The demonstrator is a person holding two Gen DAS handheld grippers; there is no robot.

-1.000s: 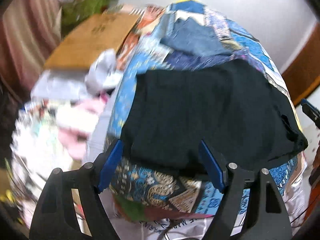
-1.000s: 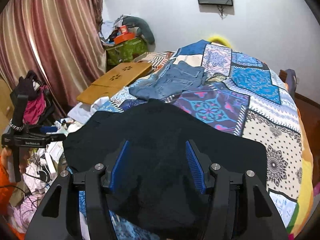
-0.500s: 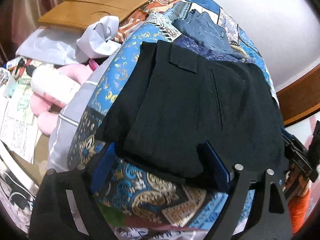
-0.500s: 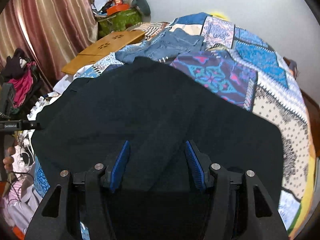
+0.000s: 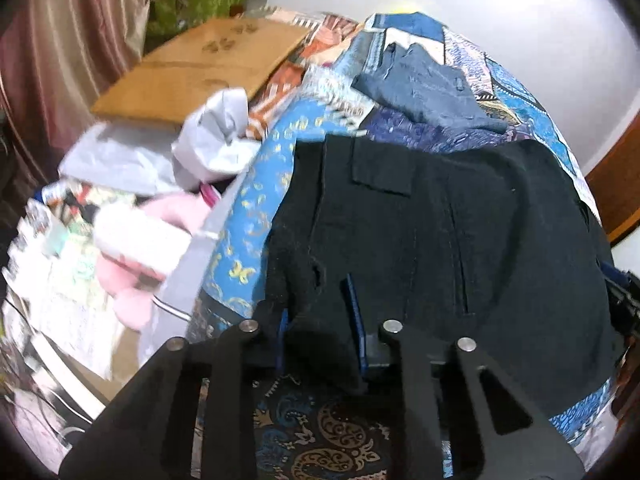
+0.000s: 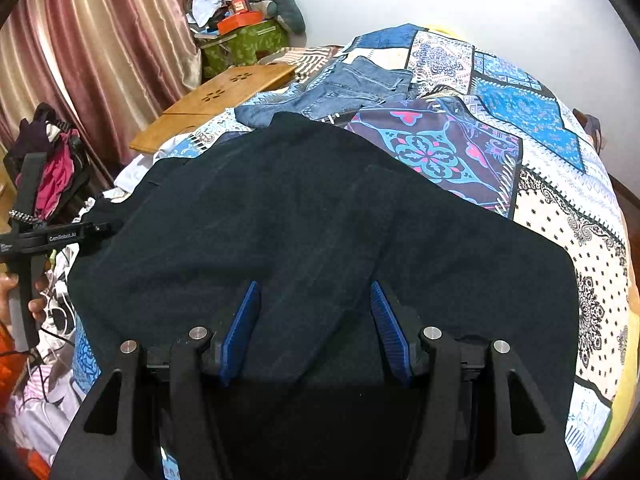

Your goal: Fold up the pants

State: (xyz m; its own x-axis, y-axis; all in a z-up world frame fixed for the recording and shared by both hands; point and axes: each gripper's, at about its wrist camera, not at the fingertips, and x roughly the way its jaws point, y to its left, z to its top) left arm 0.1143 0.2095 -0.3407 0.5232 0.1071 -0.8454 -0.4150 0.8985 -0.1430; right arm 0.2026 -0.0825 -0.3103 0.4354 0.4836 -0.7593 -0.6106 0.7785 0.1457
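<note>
Black pants (image 5: 440, 240) (image 6: 304, 216) lie spread flat on the patchwork bedspread (image 6: 532, 120), back pocket flap up, near the bed's edge. My left gripper (image 5: 320, 330) is at their near left corner. Its jaws are closing, and a bunched fold of black cloth is pinched between the blue pads (image 5: 357, 320). The same gripper shows at the left of the right wrist view, its tip (image 6: 105, 227) at the pants' edge and a hand (image 6: 24, 296) under it. My right gripper (image 6: 314, 332) stands low over the other end, pads apart, with flat cloth between them.
Blue jeans (image 5: 424, 92) (image 6: 340, 88) lie further back on the bed. A wooden lap table (image 5: 192, 72) (image 6: 224, 96) sits off the left side. Clothes, papers and a pink thing (image 5: 132, 264) crowd the floor on the left. A striped curtain (image 6: 100, 40) hangs behind.
The left jaws went from wide apart to closed on the pants' corner. The right gripper sank closer to the cloth, then held still with the same gap.
</note>
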